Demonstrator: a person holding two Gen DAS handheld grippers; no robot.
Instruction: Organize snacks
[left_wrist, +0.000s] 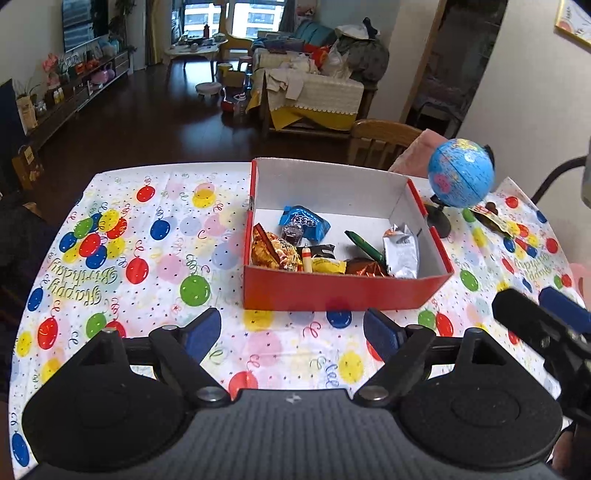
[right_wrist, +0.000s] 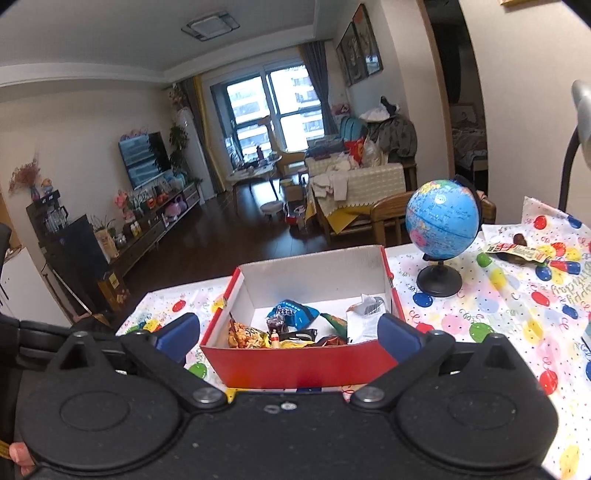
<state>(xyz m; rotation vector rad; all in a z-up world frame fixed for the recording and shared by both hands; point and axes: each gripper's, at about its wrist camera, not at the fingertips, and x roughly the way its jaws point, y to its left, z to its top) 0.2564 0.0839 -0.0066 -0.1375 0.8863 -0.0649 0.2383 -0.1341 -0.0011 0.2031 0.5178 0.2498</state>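
A red box (left_wrist: 343, 291) with a white inside stands on the balloon tablecloth and holds several snacks: a blue packet (left_wrist: 304, 219), an orange bag (left_wrist: 271, 251), a silver packet (left_wrist: 400, 251) and a green one (left_wrist: 364, 243). The box also shows in the right wrist view (right_wrist: 299, 365). A loose snack wrapper (right_wrist: 517, 253) lies on the cloth right of the globe, also seen in the left wrist view (left_wrist: 493, 218). My left gripper (left_wrist: 291, 334) is open and empty in front of the box. My right gripper (right_wrist: 288, 332) is open and empty above the box's near wall, and shows at the right in the left wrist view (left_wrist: 546, 314).
A small blue globe (left_wrist: 460, 171) on a black stand sits right of the box, also in the right wrist view (right_wrist: 441, 218). A wooden chair (left_wrist: 380, 142) stands behind the table. A lamp arm (right_wrist: 570, 155) rises at the far right. The tablecloth (left_wrist: 147, 240) spreads left of the box.
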